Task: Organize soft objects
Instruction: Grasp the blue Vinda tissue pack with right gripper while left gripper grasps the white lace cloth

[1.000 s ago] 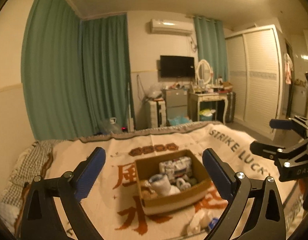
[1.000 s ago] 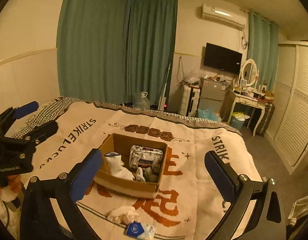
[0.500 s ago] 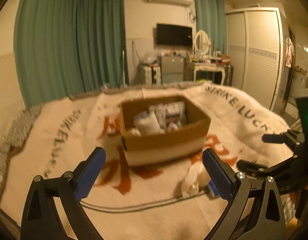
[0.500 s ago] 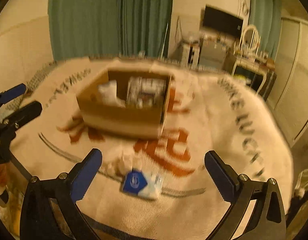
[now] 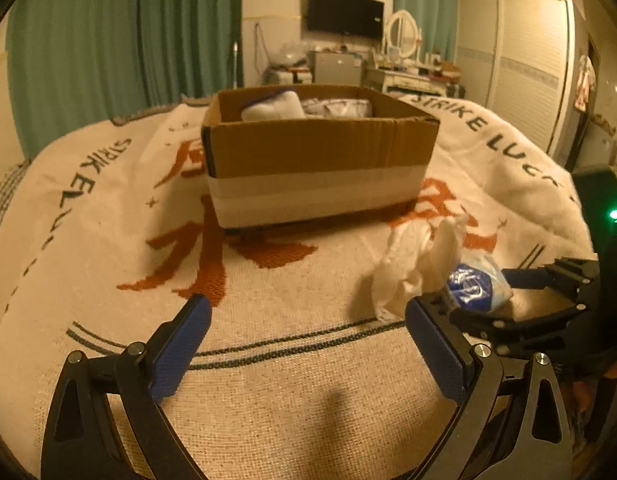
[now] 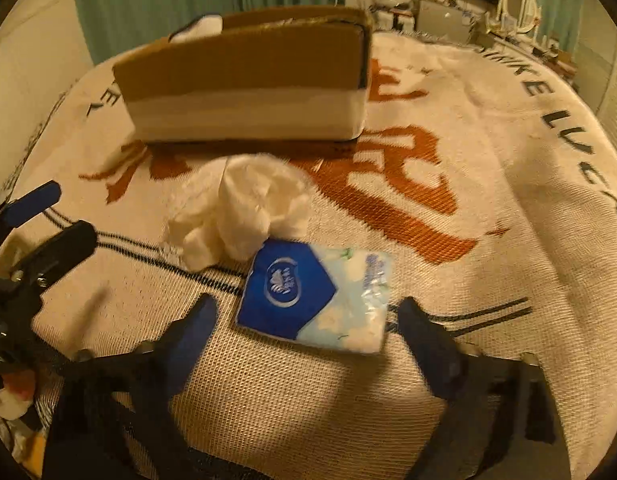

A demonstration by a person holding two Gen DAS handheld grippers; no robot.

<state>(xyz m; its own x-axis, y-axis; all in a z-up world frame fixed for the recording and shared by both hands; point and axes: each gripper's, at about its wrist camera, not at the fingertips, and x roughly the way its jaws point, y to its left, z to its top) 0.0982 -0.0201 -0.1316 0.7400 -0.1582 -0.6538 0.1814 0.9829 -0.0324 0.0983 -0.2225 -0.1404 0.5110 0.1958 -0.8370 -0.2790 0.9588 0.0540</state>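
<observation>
On the bed blanket point(image 6: 488, 288), a tissue pack point(image 6: 314, 300) is framed at twelve o'clock by open right tongs point(image 6: 304, 332); closing comes next. Left tongs point(image 5: 304, 344) are open, empty.

A: What's showing behind the workspace?

B: Green curtains point(image 5: 124, 28) are hanging floor-length along the back wall, another panel sitting further right. A wall-mounted TV point(image 5: 345, 17) is sitting dark on the cream wall. Below it, a cluttered dressing table point(image 5: 412, 76) is carrying an oval mirror point(image 5: 404, 36).

A: Right side?

B: A white louvred wardrobe point(image 5: 516, 64) is filling that wall.

A: Surface?

B: A bed, wearing a cream woven blanket point(image 5: 268, 288) with orange characters and black "STRIKE LUCKY" lettering. A checked sheet point(image 5: 4, 196) is peeking out at the left edge.

A: Light?

B: Warm yellow indoor lighting is tinting everything.
</observation>
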